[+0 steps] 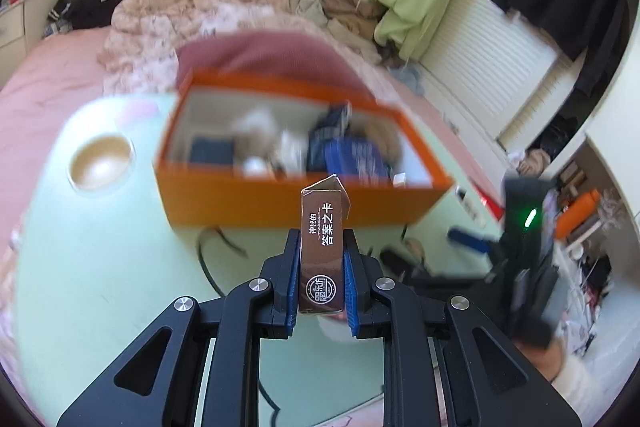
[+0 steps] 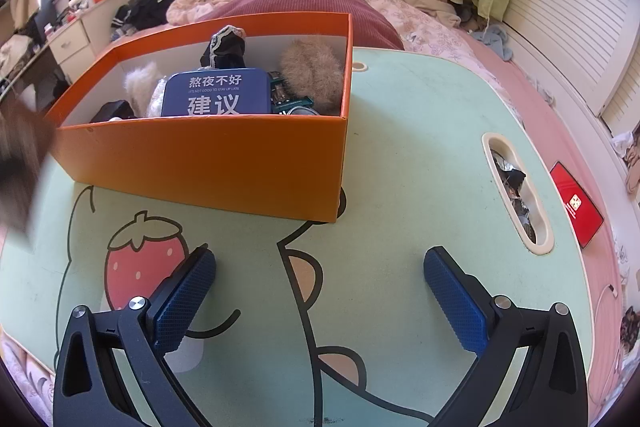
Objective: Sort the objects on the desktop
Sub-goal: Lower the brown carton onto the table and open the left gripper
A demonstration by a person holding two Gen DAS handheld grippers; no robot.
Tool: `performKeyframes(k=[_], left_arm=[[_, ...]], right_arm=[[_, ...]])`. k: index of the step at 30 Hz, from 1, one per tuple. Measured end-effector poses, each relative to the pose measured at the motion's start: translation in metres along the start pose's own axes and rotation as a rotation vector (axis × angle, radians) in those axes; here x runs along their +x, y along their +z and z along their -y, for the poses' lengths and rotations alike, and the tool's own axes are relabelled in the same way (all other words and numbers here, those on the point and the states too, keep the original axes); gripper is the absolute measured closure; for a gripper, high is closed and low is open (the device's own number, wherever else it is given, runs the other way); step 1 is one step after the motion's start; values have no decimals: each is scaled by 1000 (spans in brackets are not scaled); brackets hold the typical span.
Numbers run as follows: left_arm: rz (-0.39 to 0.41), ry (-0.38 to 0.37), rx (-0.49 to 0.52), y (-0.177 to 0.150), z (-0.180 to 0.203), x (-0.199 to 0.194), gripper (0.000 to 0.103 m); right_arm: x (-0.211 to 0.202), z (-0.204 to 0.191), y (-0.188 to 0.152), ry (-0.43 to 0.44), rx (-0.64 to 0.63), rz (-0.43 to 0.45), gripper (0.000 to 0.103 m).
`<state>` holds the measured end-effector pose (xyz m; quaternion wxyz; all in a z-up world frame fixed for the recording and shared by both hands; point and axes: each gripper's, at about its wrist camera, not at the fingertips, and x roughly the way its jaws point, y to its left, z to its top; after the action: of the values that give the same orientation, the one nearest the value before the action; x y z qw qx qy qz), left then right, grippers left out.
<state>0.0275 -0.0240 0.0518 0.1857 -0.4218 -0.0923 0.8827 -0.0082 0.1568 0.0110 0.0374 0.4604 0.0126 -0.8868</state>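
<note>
Above the tabletop, a brown card box is held clear of the surface by the left tongs, which are clenched on its two long sides. The right tongs are spread wide with nothing between them, hovering over the strawberry print.

Progress: sorting looks well along. The orange box is already filled with a blue tin, a fluffy tan item, a dark lacy item, a white furry piece and smaller bits that cannot be identified. Little is seen loose on the tabletop in the right wrist view; the slot at the tabletop's right edge holds some crumpled bits. In the left wrist view a dark blurred item and a cord are seen beyond the tongs, and a round recess to the left looks empty. A red packet lies on the bed beside the tabletop; whether it belongs to the task cannot be told.

Left to do, as judged: the card box is not yet in the orange box, and stray items may remain.

Orientation: the card box's long axis runs along the fingers, pointing away from the camera toward the orange box. Its far end, with an opened flap, leads; the near end with the round logo sits between the pads. The narrow printed face is turned up toward the camera. The left view is motion-blurred, so exact position over the orange box cannot be told.
</note>
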Motion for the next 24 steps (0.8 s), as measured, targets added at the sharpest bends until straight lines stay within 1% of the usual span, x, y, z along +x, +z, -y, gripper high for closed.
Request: performKeyframes(k=[1,2,3,4,5,6,7,8,9,10,11,13,15,16,17,19,24], left_arm=[[4,38,1,-5,0,10,79],[3,74,-3,-9,1,16,68],[-11,114,-17,-11,0,24,62],[-37,128,-34,-12,-4,32,51],[-52,119,-50,-13,-7,35,50],[-33,114,-55,-14,-10,30,48],[-11,121,-62,-15,-10,23,43],[22,139,-67,-17,-9,13,29],[44,151,-65,-19,-11,7,21],[65,167,-54,-24,-9,0,10],[62,186,-34,-27,-8,-1,6],[15,225,3,-34,-6,8,5],[-63,263,1,-41,-12,25,4],[-65,293,18,-42,-12,28,1],[-83,318,33,-42,-11,33,0],[-99,365,73,-42,-6,40,0],[-97,354,73,-45,-10,37,0]], right_arm=[[0,0,0,0,0,0,0],[0,0,0,0,0,0,0],[0,0,0,0,0,0,0],[0,-1,0,1,0,0,0],[0,-1,0,1,0,0,0],[-1,-1,0,0,0,1,0],[0,0,0,1,1,0,0],[0,0,0,1,1,0,0],[0,-1,0,0,0,1,0],[-1,0,0,0,0,1,0],[-1,0,0,1,0,1,0],[-1,0,-1,1,0,1,0],[-1,0,-1,0,0,1,0],[-1,-1,-1,-1,-1,1,0],[-1,-1,-1,0,-1,3,0],[0,0,-2,1,0,2,0],[-2,1,-3,13,7,15,0]])
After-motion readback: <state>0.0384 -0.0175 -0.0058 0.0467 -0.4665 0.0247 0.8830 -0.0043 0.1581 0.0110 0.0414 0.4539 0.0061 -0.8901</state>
